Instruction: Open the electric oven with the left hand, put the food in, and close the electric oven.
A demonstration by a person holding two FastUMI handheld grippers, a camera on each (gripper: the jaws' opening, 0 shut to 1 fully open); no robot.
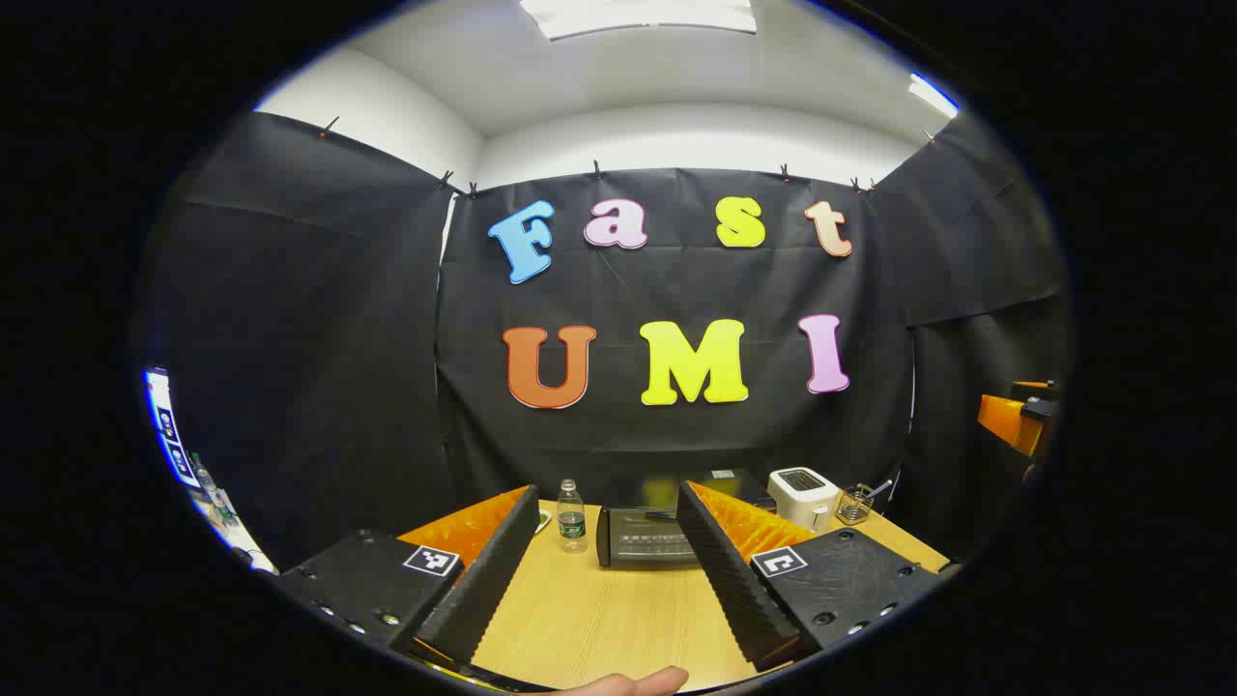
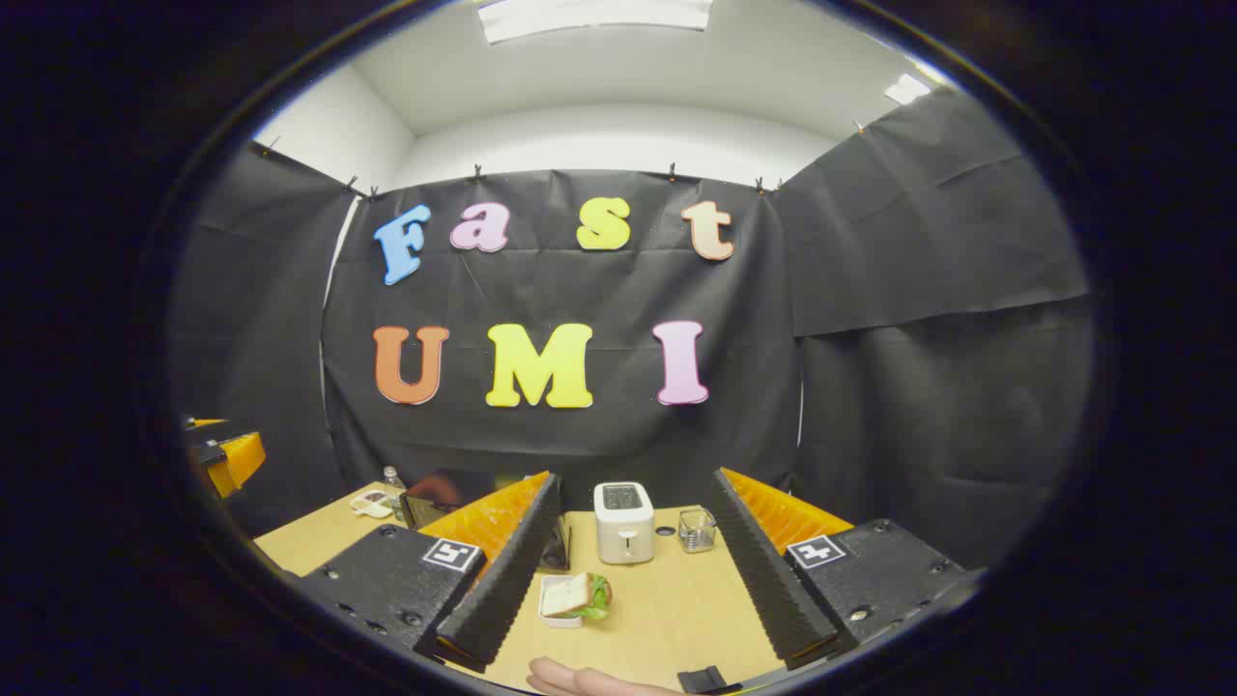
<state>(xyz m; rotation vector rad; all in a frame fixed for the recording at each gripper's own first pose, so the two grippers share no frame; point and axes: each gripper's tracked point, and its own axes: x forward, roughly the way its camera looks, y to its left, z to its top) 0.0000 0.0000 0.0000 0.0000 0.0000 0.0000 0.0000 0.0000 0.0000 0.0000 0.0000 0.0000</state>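
**Line up on the oven door before you reach**

You are holding both tongs above the wooden table (image 1: 618,619), and both are standing wide open, gripping nothing. The left gripper (image 1: 604,570) is facing the electric oven (image 1: 646,532), which is sitting at the back of the table with its door shut, a water bottle (image 1: 571,517) just beside it. The right gripper (image 2: 628,590) is looking down on the food — a sandwich (image 2: 578,594) lying in a small white tray (image 2: 553,616), in front of the white toaster (image 2: 623,522). Nothing is started yet, by my reading. As you are moving the left gripper in, aim both fingers squarely at the door handle, steer past the bottle, and pull along the door's own swing — not sideways. Keep the right 1 waiting near the sandwich.
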